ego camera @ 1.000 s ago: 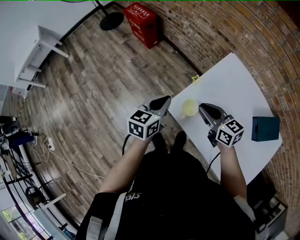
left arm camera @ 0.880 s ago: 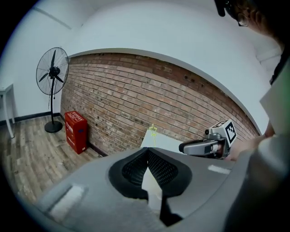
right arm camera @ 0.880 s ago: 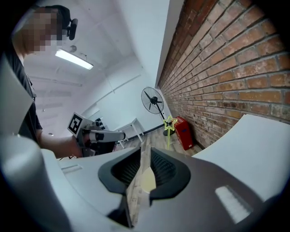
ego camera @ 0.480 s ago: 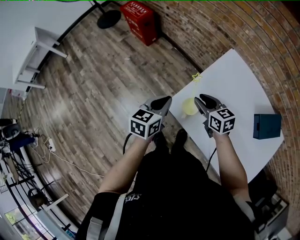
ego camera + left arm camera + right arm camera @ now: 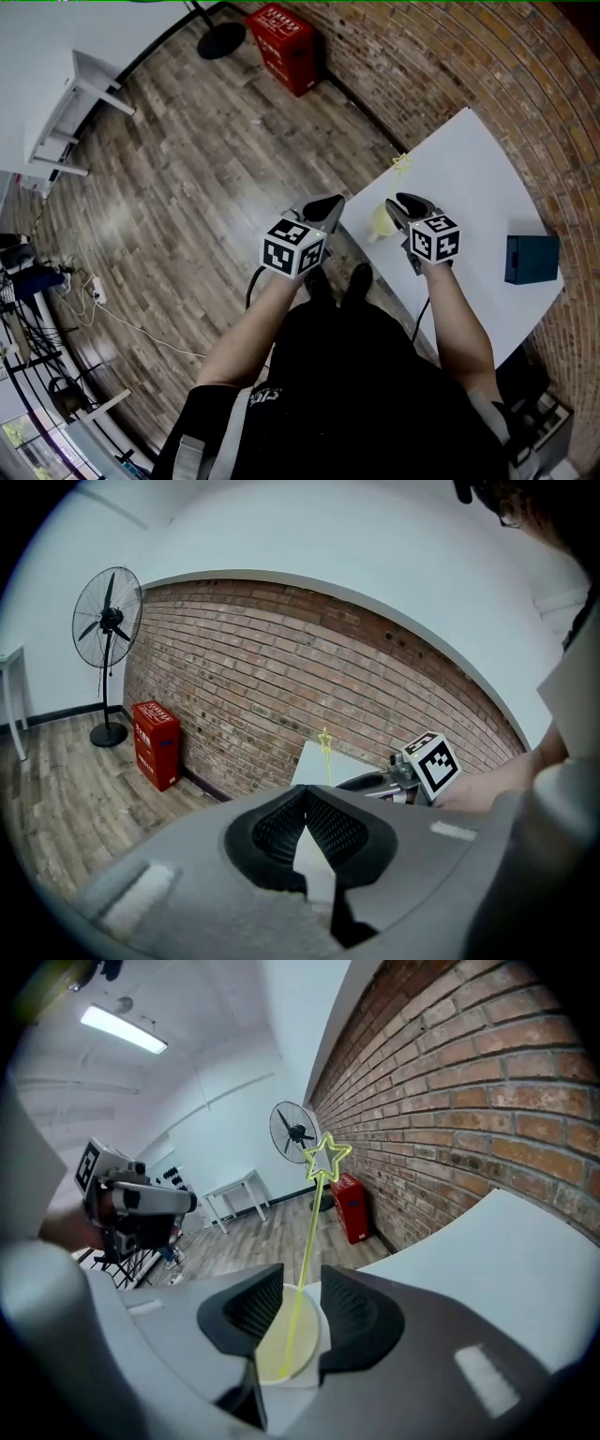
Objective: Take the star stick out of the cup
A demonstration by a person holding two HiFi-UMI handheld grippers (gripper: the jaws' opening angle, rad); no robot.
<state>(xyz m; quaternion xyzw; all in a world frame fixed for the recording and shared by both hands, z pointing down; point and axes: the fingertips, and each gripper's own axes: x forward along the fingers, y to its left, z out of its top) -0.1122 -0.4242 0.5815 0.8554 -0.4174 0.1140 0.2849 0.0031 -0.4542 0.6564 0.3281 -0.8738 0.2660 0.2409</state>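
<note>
Star stick [image 5: 306, 1246]: It is stood in the cup, leaning up and away from the right gripper, with its star above and beyond the jaw tips. It is not yet taken out.

Cup [image 5: 284, 1346]: The yellow cup is set on the white table [image 5: 525, 1241], directly between the right gripper's two pads.

Right gripper [image 5: 302, 1283]: The jaws are spread and have just been opening, with the cup enclosed between them. No squeeze on the cup wall can be made out, so the cup is judged to be straddled, not yet clamped. The placement is probably meant to steady the cup while the stick is drawn out.

Left gripper [image 5: 306, 794]: The jaws are clenched tip to tip on nothing. It is held off the table edge, to the left of the cup [image 5: 380, 217], and is judged to be kept in reserve for the stick.

Surroundings: A teal box [image 5: 532, 259] is seen well to the right of the right gripper [image 5: 403, 201], a red crate [image 5: 286, 47] far ahead of both grippers by the brick wall.

Change since a second ago: The right gripper has been brought forward and down from beside the cup until the cup is taken between its jaws. The left gripper [image 5: 328, 202] has been kept where it was.
</note>
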